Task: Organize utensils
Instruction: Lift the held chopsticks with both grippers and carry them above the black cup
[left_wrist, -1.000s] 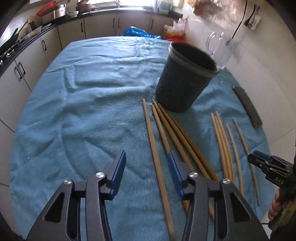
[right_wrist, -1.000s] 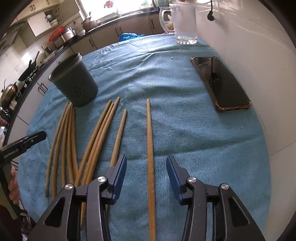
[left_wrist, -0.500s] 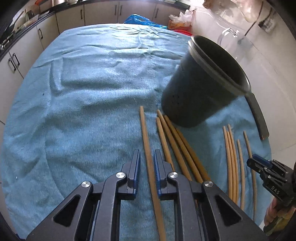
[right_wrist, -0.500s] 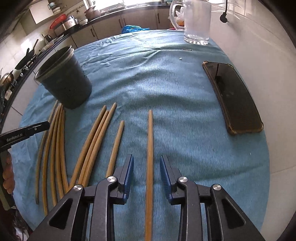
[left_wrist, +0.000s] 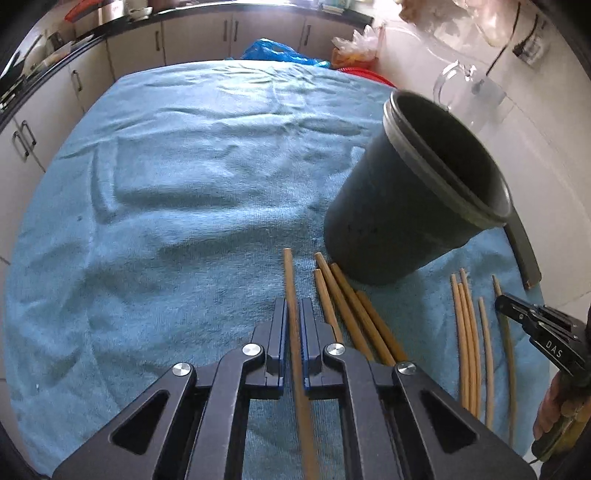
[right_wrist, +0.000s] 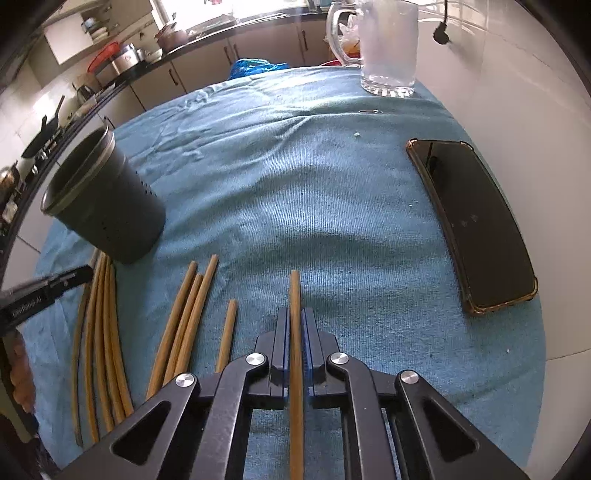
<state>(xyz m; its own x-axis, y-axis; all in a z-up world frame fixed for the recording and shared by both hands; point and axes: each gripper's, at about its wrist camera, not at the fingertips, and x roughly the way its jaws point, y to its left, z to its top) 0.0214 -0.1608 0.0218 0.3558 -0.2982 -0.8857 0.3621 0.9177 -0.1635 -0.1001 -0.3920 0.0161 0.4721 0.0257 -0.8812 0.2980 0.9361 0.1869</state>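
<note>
Several wooden chopsticks lie on a blue towel (left_wrist: 177, 206) in front of a dark perforated utensil holder (left_wrist: 406, 214) (right_wrist: 107, 218). My left gripper (left_wrist: 294, 308) is shut on the leftmost chopstick (left_wrist: 290, 275), which runs lengthwise between its pads and lies flat on the towel. My right gripper (right_wrist: 295, 315) is shut the same way on the rightmost chopstick (right_wrist: 294, 286). Loose chopsticks (left_wrist: 351, 314) (right_wrist: 188, 314) lie between the two grippers. Each gripper shows at the edge of the other's view, the right gripper (left_wrist: 502, 302) and the left gripper (right_wrist: 86, 273).
A black phone (right_wrist: 476, 225) (left_wrist: 522, 251) lies on the towel at the right, by the white wall. A glass mug (right_wrist: 388, 48) (left_wrist: 469, 96) stands at the far right corner. Kitchen cabinets (left_wrist: 192, 37) and a blue bag (left_wrist: 277, 51) lie beyond the table.
Both grippers moved forward along their chopsticks toward the holder and went from wide open to shut, each clamping one chopstick.
</note>
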